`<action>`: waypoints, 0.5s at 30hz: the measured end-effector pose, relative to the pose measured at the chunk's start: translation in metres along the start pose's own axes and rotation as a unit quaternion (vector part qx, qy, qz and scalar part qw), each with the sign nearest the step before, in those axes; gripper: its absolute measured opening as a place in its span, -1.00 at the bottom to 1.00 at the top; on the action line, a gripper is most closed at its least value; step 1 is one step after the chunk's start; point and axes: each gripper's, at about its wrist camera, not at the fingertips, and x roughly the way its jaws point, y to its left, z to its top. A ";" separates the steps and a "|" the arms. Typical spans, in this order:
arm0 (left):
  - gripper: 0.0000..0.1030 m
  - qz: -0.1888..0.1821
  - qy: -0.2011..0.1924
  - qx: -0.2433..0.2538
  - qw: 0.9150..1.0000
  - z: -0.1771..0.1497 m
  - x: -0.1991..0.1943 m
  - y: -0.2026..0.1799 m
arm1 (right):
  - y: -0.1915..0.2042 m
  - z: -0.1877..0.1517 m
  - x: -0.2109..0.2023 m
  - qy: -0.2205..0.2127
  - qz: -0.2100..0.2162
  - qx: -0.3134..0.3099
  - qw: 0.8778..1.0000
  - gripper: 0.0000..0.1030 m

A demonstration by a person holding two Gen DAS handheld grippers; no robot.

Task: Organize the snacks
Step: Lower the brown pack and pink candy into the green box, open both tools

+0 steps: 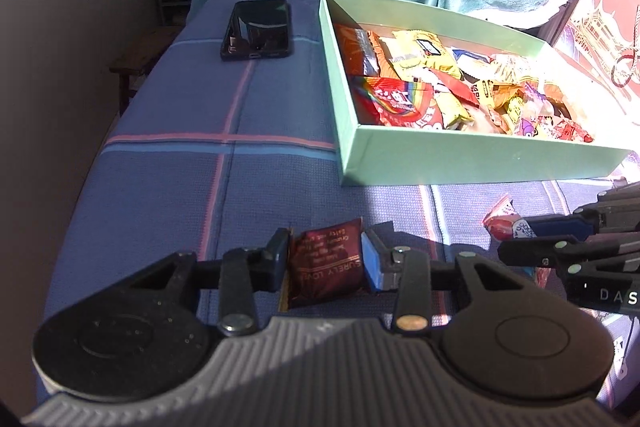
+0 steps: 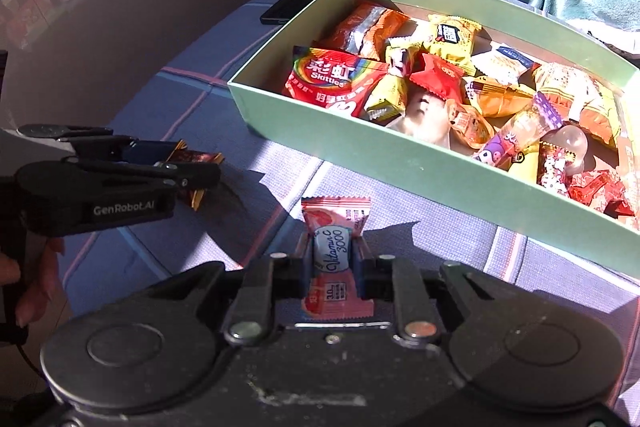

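near the front edge of the bed, my left gripper [image 1: 326, 267] angles down, clamped on a dark red packet [image 1: 326, 265]; my right gripper [image 2: 334, 259] pinches a pink vitamin c packet [image 2: 335, 255] beside the green box [image 2: 440, 183].

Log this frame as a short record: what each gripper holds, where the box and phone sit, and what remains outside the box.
left gripper: shut on dark red packet
right gripper: shut on pink Vitamin C packet
green box: on the blue plaid cloth, open, filled with mixed wrapped snacks
phone: flat on the cloth, left of the box
snacks outside the box: only the two held packets in view
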 end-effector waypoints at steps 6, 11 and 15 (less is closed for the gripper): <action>-0.27 0.008 -0.018 -0.013 1.000 0.012 -0.019 0.014 | 0.004 0.011 -0.027 -0.028 0.026 0.009 0.999 -0.62; -0.27 0.002 -0.038 -0.011 0.999 0.044 -0.031 0.013 | -0.012 0.037 -0.046 -0.068 0.031 0.024 0.997 -0.62; -0.26 -0.009 -0.047 0.001 0.999 0.078 -0.025 -0.004 | -0.046 0.061 -0.048 -0.084 0.009 0.055 0.995 -0.62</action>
